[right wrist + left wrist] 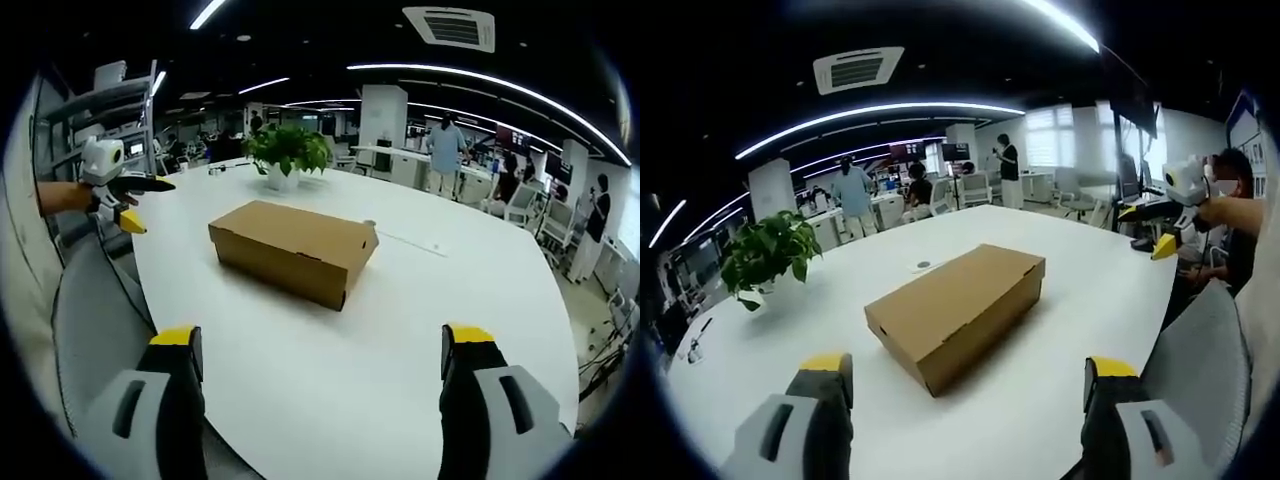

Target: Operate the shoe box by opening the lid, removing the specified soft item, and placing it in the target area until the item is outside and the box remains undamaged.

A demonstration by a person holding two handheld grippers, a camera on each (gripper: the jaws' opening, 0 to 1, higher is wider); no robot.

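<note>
Your shoe box (958, 312) sits closed mid-desk (1060, 380), well apart from both released hand-held grippers, left (965, 385) and right (322, 355). Bring both in level; lift the lid's front edge gently, avoiding creasing.

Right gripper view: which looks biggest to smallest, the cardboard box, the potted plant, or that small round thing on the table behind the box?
1. Cardboard box.
2. Potted plant, though it stands farther off, so it may only look smaller.
3. Small round thing, tiny and partly hidden.
</note>
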